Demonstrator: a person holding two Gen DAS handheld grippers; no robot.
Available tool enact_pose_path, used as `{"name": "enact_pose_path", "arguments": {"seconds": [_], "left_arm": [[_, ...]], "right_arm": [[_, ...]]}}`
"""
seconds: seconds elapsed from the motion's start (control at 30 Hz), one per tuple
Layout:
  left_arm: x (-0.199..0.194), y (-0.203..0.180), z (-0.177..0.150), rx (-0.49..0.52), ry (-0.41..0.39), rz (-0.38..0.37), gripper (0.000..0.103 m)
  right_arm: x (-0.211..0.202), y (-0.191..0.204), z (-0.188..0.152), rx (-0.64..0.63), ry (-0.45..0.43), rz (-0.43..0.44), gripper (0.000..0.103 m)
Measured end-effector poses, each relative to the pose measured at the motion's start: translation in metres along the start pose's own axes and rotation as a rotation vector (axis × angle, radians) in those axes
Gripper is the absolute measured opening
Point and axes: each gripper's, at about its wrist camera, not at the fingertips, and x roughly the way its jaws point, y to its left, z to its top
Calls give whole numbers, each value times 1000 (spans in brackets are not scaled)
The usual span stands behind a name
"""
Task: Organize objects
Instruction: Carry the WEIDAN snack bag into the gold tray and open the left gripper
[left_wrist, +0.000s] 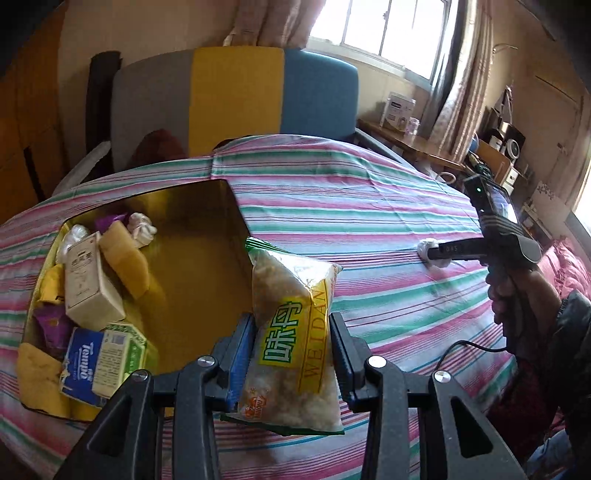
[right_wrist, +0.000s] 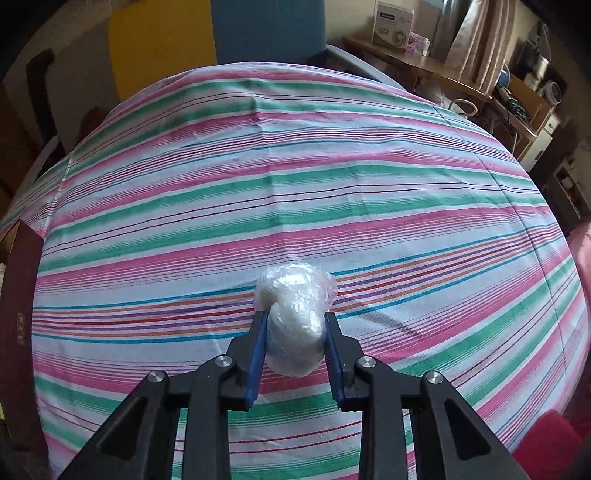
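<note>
- Striped cloth (right_wrist: 295, 184) in pink, green and white covers the bed where everything lies; creases run across it.
- Left gripper (left_wrist: 291, 325) has its jaws closed on a clear snack bag (left_wrist: 291, 321) with a yellow-green label, held above the cloth just beside the open box (left_wrist: 207, 236); the bag's lower end is cut off by the jaws.
- Inside the box, whose inner walls are gold, lie a Tempo tissue pack (left_wrist: 85, 365), a pale carton (left_wrist: 90, 280), yellow packets and plastic-wrapped white lumps, piled so that several are half hidden; a purple wrapper is too covered to read.
- Right gripper (right_wrist: 295, 321) has its jaws clamped on a plastic-wrapped white ball (right_wrist: 293, 314); whether the ball touches the cloth I cannot tell.
- From the right wrist only a dark edge of the box shows at far left.
- Beyond the bed stand a grey, yellow and blue headboard (left_wrist: 236, 96), a bright window (left_wrist: 380, 29) with curtains, and a cluttered wooden desk (left_wrist: 413, 142).
</note>
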Motion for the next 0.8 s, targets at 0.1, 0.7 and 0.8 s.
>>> {"name": "enact_pose_path", "arguments": {"seconds": [0.1, 0.7, 0.8], "left_arm": [[-3, 17, -2, -41, 0, 12, 40], [-22, 120, -25, -312, 21, 99, 40], [-20, 115, -20, -301, 18, 89, 40]], "right_arm": [[0, 5, -1, -21, 0, 15, 29], [3, 24, -7, -125, 16, 2, 29], [4, 28, -8, -142, 20, -1, 29]]}}
